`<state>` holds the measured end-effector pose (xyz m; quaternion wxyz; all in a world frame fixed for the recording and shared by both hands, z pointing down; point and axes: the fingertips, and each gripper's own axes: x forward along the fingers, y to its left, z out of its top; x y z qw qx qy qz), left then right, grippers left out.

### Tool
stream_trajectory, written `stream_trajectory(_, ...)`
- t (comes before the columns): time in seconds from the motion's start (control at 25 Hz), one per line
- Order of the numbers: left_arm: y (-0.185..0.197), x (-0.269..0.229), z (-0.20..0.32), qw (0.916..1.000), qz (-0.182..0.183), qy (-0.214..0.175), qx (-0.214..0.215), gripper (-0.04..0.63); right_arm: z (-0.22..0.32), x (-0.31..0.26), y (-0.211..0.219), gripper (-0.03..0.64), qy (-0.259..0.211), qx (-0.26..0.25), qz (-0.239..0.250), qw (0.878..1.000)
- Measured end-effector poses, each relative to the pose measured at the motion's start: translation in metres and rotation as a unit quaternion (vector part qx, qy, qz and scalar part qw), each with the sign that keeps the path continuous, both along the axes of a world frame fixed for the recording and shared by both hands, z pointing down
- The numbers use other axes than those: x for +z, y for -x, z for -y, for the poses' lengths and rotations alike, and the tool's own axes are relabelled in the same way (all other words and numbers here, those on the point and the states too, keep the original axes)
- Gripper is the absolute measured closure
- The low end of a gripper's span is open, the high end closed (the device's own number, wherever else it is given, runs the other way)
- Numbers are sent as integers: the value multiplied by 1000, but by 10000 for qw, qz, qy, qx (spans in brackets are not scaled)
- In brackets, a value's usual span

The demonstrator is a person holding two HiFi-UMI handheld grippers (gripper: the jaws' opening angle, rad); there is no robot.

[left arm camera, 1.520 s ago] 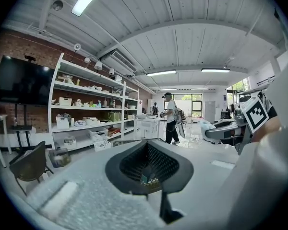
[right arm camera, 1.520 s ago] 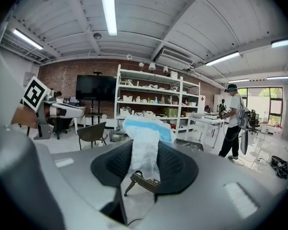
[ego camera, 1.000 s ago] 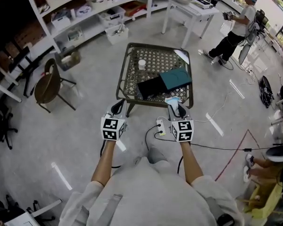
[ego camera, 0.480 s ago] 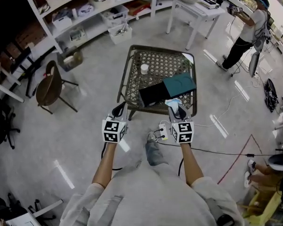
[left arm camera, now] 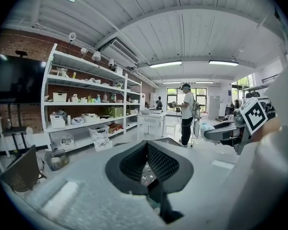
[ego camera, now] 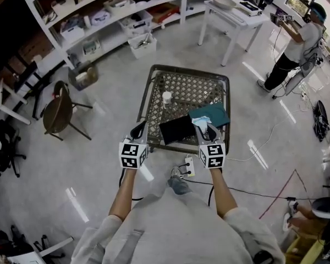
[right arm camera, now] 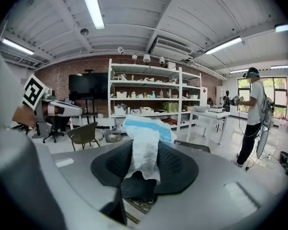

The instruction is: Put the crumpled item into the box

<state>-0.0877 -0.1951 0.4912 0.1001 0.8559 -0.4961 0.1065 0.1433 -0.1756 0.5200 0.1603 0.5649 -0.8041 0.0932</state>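
Note:
A crumpled white and blue item (right arm camera: 144,138) sticks up between the pads of my right gripper (right arm camera: 143,152), which is shut on it. In the head view this gripper (ego camera: 208,131) hangs over the near right part of the lattice table (ego camera: 154,87), and the crumpled item (ego camera: 201,123) sits just right of the open black box (ego camera: 177,128). A teal lid (ego camera: 214,114) lies beside the box. My left gripper (ego camera: 138,128) is at the table's near left corner. It (left arm camera: 148,150) stands open, with only table lattice showing between its pads.
A white cup (ego camera: 166,97) stands on the table behind the box. A power strip (ego camera: 188,166) and cables lie on the floor by my feet. A chair (ego camera: 58,111) stands at left, shelves (ego camera: 99,21) and a white table (ego camera: 231,10) beyond, a person (ego camera: 297,48) at far right.
Both grippers have moved forward together to the table's near edge. The crumpled item has come from in front of the table to beside the black box.

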Motion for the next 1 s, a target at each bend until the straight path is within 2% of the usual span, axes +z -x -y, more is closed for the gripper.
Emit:
stream_trajectory(0.56,-28,-6,108,9991,142,-10,-401,589,130,-2,-25,485,-7,-472,70,9989)
stream_trajectory(0.76,-29,-1,129,9985,176,107,-499,589,156,4,-23,485,99,-606,86,9981)
stream_trajectory(1.0,-28,8,135,9981,259,193,-516,589,163,17,-20,485,199,-681,138,9974)
